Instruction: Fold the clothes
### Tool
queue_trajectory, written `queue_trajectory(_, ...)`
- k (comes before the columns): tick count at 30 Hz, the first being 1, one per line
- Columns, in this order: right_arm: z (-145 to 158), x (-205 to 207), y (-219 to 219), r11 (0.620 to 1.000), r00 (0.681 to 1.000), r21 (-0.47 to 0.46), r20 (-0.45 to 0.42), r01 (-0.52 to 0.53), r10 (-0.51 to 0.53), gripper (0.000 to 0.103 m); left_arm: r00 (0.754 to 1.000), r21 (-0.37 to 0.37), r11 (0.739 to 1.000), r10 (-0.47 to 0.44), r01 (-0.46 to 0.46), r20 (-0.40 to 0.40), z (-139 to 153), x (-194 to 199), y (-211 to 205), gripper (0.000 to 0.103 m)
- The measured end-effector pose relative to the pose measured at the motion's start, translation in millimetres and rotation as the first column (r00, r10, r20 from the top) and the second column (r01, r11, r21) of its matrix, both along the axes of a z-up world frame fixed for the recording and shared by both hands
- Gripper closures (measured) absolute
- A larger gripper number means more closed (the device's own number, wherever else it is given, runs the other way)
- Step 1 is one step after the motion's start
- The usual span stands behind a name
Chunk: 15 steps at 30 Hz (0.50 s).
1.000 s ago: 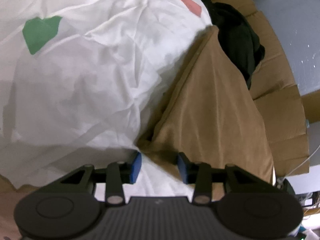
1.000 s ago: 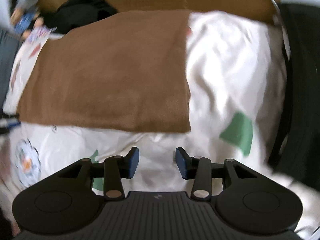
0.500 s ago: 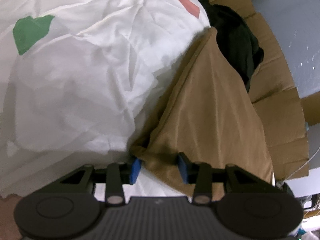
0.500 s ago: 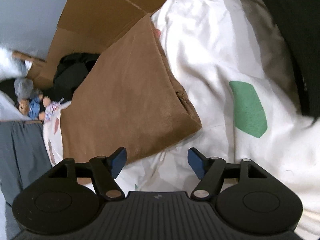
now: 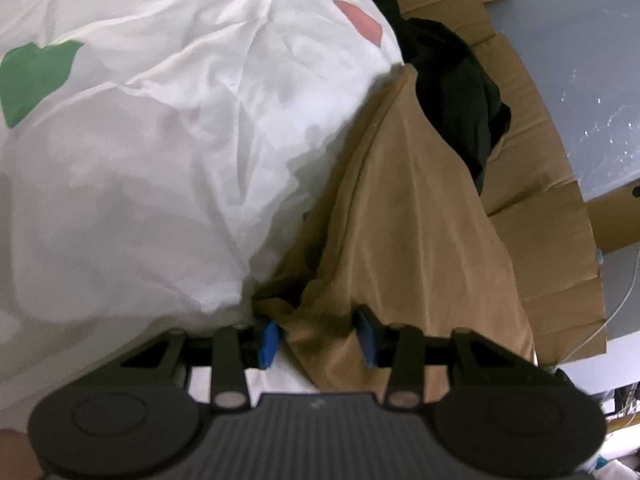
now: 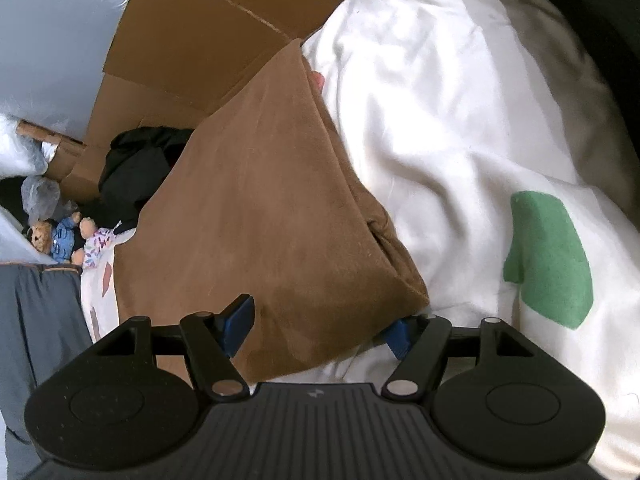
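A folded brown garment [image 5: 404, 240] lies on a white sheet [image 5: 160, 152] printed with green and red patches. My left gripper [image 5: 317, 338] is at the garment's near corner. Its blue pads [image 5: 268, 340] stand apart with bunched brown cloth between them, not pinched. In the right wrist view the same brown garment [image 6: 260, 208] stretches away towards the cardboard. My right gripper [image 6: 319, 330] straddles another near corner of it. Its jaws are closing, the pads [image 6: 240, 322] are still wide apart, and the cloth lies loose between them.
A black garment [image 5: 452, 92] is heaped at the brown garment's far end, against flattened cardboard [image 5: 532, 216]. Small plush toys [image 6: 60, 236] and grey cloth [image 6: 36, 320] sit at the left of the right wrist view. A dark object [image 6: 600, 8] borders the sheet on the right.
The left gripper crept forward until the brown corner came between its pads. The right gripper rolled, sank towards the garment's other corner and spread its jaws around it.
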State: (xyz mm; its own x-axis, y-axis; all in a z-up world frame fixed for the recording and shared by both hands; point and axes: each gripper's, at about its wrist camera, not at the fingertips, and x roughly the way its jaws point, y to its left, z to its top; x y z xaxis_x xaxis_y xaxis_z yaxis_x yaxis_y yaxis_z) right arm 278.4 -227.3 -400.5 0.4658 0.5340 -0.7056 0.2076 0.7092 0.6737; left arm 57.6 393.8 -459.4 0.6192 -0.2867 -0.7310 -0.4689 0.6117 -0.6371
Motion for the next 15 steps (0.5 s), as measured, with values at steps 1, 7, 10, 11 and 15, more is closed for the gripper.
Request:
queue_trajectory(1, 0.3, 0.5, -0.9, 1.000, 1.000, -0.006, -0.006, 0.000, 0.000, 0.041, 1.000, 0.003, 1.000, -0.001, 0.001, 0.002, -2.5, -3.1, -0.3, 0.060)
queue_trajectory(7, 1.8, 3.2, -5.9, 0.998, 0.999, -0.065, -0.027, -0.018, 0.016, 0.071, 1.000, 0.023, 1.000, -0.006, 0.006, -0.015, -16.7, -31.4, 6.4, 0.074)
queue_trajectory(10, 4.1, 3.7, -7.2, 0.997, 0.999, -0.075, -0.033, -0.024, 0.022, 0.074, 1.000, 0.015, 1.000, 0.015, -0.015, -0.025, -16.8, -46.7, 9.9, 0.075)
queue_trajectory(11, 4.6, 3.3, -7.7, 0.997, 0.999, -0.074, -0.034, -0.023, 0.021, 0.074, 0.999, 0.015, 1.000, 0.022, -0.021, -0.030, -18.3, -51.7, 10.6, 0.075)
queue_trajectory(15, 4.2, 2.4, -11.7, 0.999, 0.999, -0.049, -0.053, -0.009, 0.007, 0.072, 0.999, 0.019, 0.999, 0.036, -0.035, -0.036, -24.5, -69.8, 13.5, 0.072)
